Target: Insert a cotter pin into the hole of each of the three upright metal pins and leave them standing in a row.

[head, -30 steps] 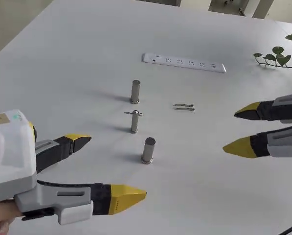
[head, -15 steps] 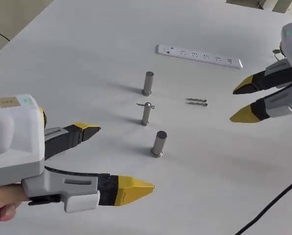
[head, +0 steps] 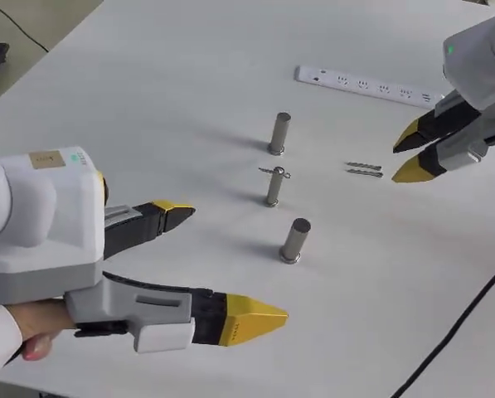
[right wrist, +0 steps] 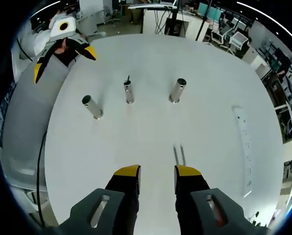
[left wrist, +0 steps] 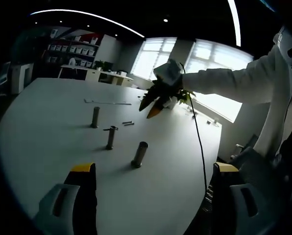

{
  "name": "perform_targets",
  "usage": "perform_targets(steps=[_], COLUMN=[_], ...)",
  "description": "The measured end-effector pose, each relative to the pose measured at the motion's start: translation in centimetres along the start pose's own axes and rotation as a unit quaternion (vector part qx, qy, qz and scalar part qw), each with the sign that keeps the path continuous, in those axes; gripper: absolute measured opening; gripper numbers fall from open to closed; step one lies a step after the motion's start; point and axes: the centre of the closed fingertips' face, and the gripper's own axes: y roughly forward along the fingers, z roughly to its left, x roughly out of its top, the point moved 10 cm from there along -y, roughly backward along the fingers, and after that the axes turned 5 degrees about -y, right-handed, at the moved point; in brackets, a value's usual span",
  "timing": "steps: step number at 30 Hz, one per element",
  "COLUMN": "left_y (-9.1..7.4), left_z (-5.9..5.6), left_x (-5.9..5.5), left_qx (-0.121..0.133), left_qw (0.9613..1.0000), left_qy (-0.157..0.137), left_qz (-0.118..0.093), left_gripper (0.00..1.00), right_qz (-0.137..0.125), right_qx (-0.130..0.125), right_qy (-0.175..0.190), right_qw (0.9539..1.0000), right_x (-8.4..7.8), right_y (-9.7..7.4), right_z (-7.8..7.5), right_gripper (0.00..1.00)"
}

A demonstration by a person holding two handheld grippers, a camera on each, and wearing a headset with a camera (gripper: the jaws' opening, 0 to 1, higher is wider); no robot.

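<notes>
Three upright metal pins stand in a row on the white table: far pin (head: 279, 133), middle pin (head: 274, 187) and near pin (head: 295, 240). A cotter pin (head: 274, 172) sits through the top of the middle pin. Two loose cotter pins (head: 363, 168) (right wrist: 179, 154) lie side by side to the right of the row. My right gripper (head: 410, 154) (right wrist: 157, 171) hangs open just right of and above them, pointing down at them. At the lower left my left gripper (head: 230, 264) (left wrist: 153, 169) is wide open, short of the near pin (left wrist: 139, 154).
A white power strip (head: 367, 84) lies at the far side of the table. A black cable (head: 454, 332) runs across the near right corner. The table's left edge (head: 31, 75) is close to my left gripper.
My right gripper has swung in toward the loose cotter pins, tilted downward, and its jaws have narrowed. The left gripper has kept its place. The head camera has shifted.
</notes>
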Motion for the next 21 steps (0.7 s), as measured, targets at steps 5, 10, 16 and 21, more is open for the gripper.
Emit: perform_targets(steps=[5, 10, 16, 21], left_y=[0.1, 0.3, 0.4, 0.5], left_z=[0.0, 0.0, 0.0, 0.1], left_x=[-0.1, -0.1, 0.0, 0.0], left_qx=[0.0, -0.004, -0.001, -0.001], left_qw=[1.0, 1.0, 1.0, 0.9999], left_qy=[0.0, -0.004, -0.008, -0.012], left_qz=[0.002, 0.004, 0.001, 0.003], left_gripper=[0.99, 0.99, 0.99, 0.99], right_qz=[0.011, 0.027, 0.055, 0.059], right_qx=[0.009, 0.02, 0.029, 0.03], right_qy=[-0.006, -0.015, -0.033, -0.036], right_qw=[0.9999, 0.9993, 0.9975, 0.9972], right_x=[0.3, 0.4, -0.2, -0.3], right_y=[1.1, 2.4, 3.8, 4.1], right_z=[-0.9, -1.2, -1.3, -1.6], right_gripper=[0.17, 0.13, 0.09, 0.07])
